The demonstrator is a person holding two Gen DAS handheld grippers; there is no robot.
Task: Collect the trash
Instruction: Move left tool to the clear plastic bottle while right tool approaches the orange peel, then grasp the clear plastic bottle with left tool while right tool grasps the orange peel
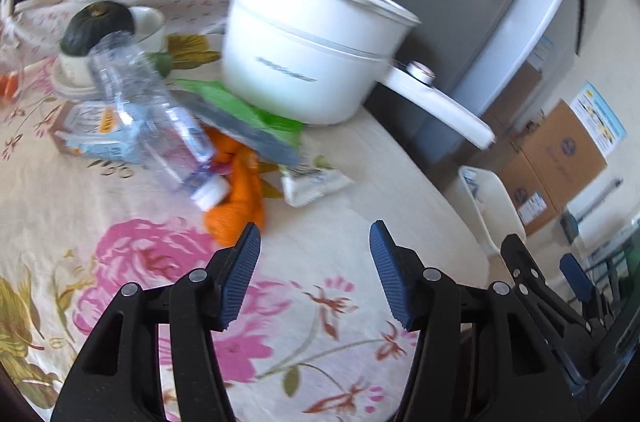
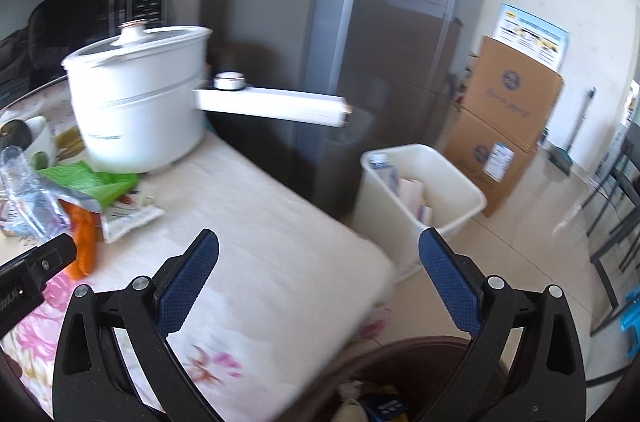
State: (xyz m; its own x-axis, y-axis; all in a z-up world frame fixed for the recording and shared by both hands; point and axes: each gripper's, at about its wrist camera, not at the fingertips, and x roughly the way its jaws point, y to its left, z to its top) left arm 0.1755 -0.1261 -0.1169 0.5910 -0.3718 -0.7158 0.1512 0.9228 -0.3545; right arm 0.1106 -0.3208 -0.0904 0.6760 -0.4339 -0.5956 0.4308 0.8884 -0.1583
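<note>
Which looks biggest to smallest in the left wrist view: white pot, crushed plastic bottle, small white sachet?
1. White pot
2. Crushed plastic bottle
3. Small white sachet

The sachet lies nearest the camera and is smallest all the same; pot and bottle are clearly apart in size.

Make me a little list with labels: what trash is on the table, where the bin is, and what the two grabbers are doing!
surface: table with floral cloth
trash: crushed clear plastic bottle, green foil wrapper, orange plastic scrap, small white packet
not trash: white pot with long handle
bin: white plastic bin, on floor beside table, already holds items
left gripper: open, empty
right gripper: open, empty
</note>
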